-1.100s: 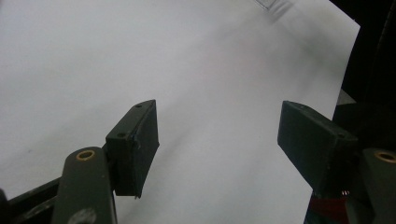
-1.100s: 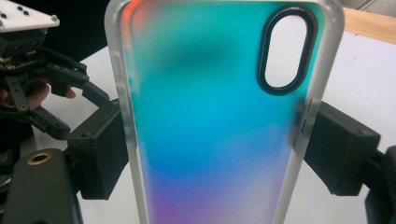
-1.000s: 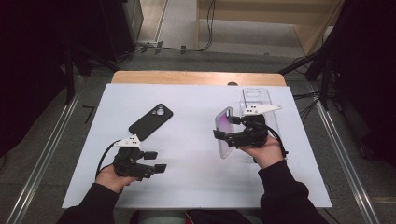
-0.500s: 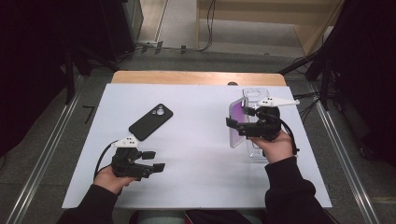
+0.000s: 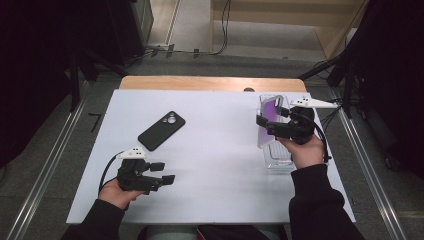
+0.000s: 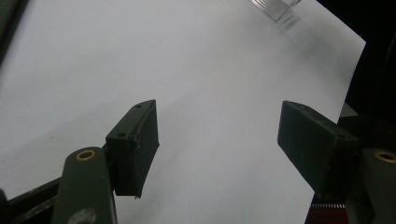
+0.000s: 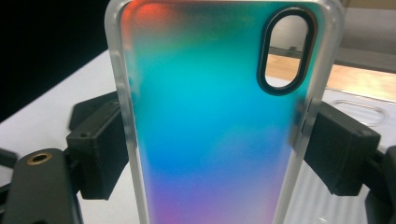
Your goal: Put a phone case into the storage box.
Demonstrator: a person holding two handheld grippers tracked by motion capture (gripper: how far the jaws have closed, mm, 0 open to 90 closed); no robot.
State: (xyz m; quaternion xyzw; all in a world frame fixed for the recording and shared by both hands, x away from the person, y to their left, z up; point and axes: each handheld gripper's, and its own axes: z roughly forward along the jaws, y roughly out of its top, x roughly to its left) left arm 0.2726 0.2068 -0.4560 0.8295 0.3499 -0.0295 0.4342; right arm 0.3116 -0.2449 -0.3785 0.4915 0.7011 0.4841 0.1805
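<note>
Black phone [image 5: 161,130] face down on white table [image 5: 220,150]; clear tray [image 5: 278,152] at right.

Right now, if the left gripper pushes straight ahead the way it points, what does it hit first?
Probably nothing soon: the open left gripper faces bare white table. The clear tray lies far ahead, slightly off line.

I seem to be working in a recording lab or test studio, not a home. My counter [image 5: 210,145] is a wooden table under a plain white sheet, ringed by black curtains [image 5: 45,75]. Metal floor rails [image 5: 45,170] run along both sides, dark stand legs [image 5: 345,75] straddle them, and cables [image 5: 225,35] trail across the grey floor.
</note>
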